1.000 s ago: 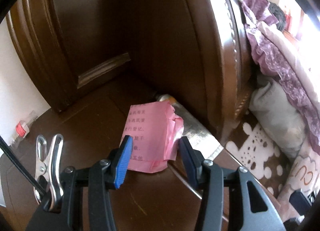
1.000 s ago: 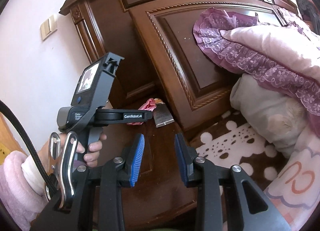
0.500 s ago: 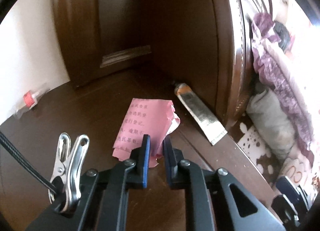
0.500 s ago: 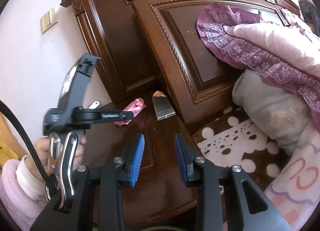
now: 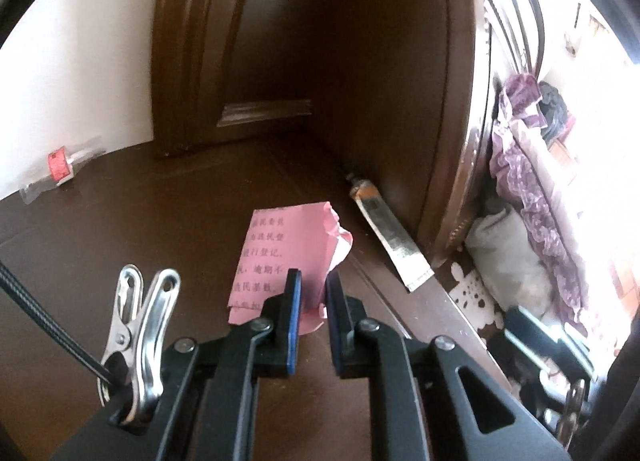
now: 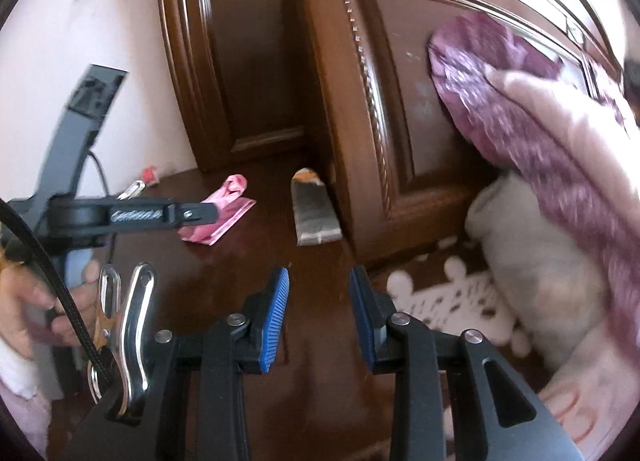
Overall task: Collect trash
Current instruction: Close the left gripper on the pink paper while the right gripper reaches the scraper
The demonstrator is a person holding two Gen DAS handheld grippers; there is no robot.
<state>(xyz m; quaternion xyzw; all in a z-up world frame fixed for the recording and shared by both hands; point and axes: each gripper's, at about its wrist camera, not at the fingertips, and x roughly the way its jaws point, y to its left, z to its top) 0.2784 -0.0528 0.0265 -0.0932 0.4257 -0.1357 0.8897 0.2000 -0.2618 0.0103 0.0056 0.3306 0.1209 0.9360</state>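
On dark wooden tabletop, left to right: clear wrapper with red label (image 5: 56,171) by the wall; pink printed paper (image 5: 280,257), crumpled at its right edge, near end clenched in the left claw (image 5: 312,299); flattened metal tube (image 5: 390,239) lying along the wooden headboard (image 5: 400,101). Right claw (image 6: 318,315) hangs over the tabletop, pads apart, grasping nothing. Beyond the headboard: purple lace-trimmed pillow (image 6: 500,101).
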